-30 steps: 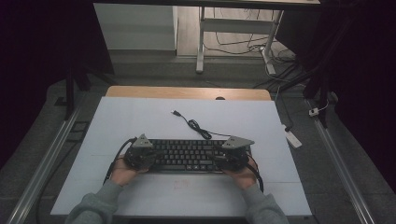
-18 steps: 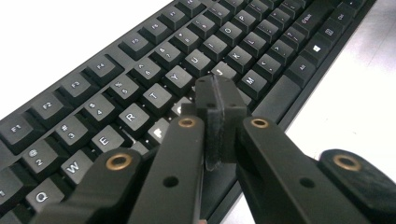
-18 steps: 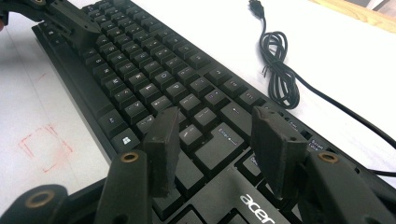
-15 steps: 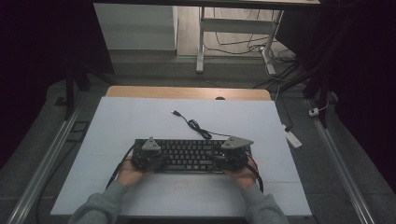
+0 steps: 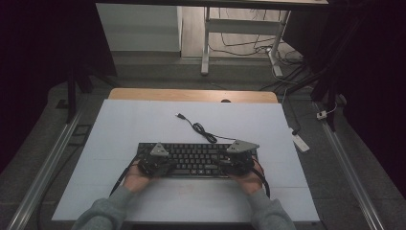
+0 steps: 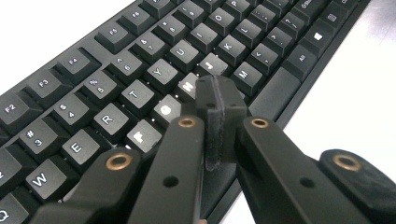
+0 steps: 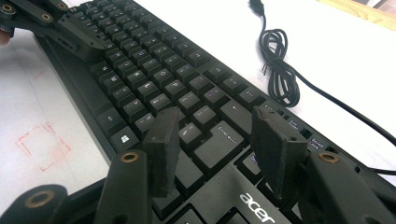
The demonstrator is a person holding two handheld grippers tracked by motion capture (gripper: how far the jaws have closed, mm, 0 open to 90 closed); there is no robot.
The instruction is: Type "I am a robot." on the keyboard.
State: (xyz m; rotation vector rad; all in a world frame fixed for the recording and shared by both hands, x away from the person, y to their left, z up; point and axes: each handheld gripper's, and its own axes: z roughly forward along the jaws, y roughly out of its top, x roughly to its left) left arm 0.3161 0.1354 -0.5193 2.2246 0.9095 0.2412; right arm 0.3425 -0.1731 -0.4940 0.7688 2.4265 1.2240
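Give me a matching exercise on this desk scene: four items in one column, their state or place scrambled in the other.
Items:
1. left gripper
2. right gripper
3. black coiled USB cable
4. black Acer keyboard

States:
A. fingers apart, above the Enter key
B. lies beyond the keys, plug free on the table
C. flat on the white table top, under both grippers
D. fingers shut together, over the letter keys

Pairs: 1-D, 2-A, 3-B, 4-C

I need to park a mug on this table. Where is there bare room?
The white mat is bare left of the cable, from the keyboard to the far edge. The strip right of the cable is bare too. It is crowded along the near edge, where both hands hold tongs over the keyboard.
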